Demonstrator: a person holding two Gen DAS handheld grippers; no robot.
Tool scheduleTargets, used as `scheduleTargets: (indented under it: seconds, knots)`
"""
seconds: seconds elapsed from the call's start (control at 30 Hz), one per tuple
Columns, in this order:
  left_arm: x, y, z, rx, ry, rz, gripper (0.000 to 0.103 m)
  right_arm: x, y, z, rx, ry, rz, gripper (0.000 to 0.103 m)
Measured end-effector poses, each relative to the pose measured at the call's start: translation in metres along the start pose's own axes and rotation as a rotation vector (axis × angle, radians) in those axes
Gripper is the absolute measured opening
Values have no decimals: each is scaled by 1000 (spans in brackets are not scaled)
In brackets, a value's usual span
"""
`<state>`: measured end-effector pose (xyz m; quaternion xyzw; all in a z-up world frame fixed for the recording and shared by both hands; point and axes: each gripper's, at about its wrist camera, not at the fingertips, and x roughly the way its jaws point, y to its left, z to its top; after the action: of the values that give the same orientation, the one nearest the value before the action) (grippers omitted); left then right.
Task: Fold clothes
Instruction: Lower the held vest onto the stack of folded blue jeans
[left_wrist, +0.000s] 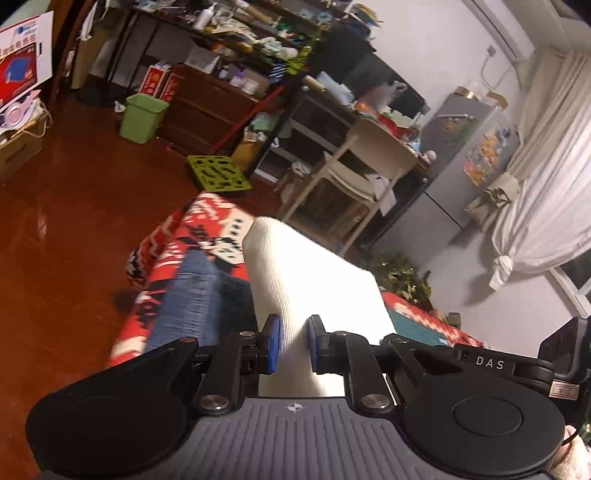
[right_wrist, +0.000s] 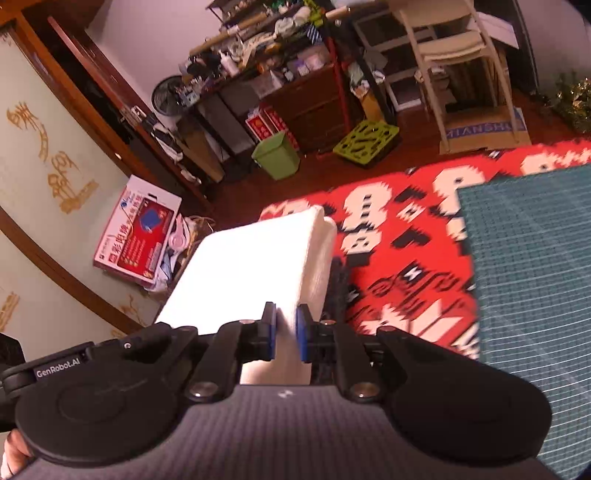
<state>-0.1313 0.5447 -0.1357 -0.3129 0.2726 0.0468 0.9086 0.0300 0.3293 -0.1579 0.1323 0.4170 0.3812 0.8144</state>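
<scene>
White cloth (left_wrist: 314, 280) (right_wrist: 255, 266) pinched between left tongs (left_wrist: 293, 341) and right tongs (right_wrist: 286, 330).

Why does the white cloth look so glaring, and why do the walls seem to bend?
Right wrist view: the white cloth is overexposed, its weave washed out, and the patterned red blanket is motion-smeared. Left wrist view: the cloth's knit ribs show better, while the fisheye lens bows the curtain; the floor shows glare.
</scene>
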Motion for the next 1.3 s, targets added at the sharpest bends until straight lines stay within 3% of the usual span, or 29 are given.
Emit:
scheduleTargets:
  seconds: [0.3, 0.5, 1.03, 1.3]
  knots:
    - [12, 35, -11, -41, 0, 3, 16, 33, 2, -24, -34, 30, -43, 11]
    - [6, 38, -15, -76, 8, 1, 20, 35, -5, -28, -26, 36, -37, 18]
    - [-36, 15, -48, 53, 127, 125, 23, -8, 4, -76, -31, 74, -12, 18]
    - [-47, 4, -62, 116, 147, 212, 7, -24, 12, -89, -60, 83, 3, 18]
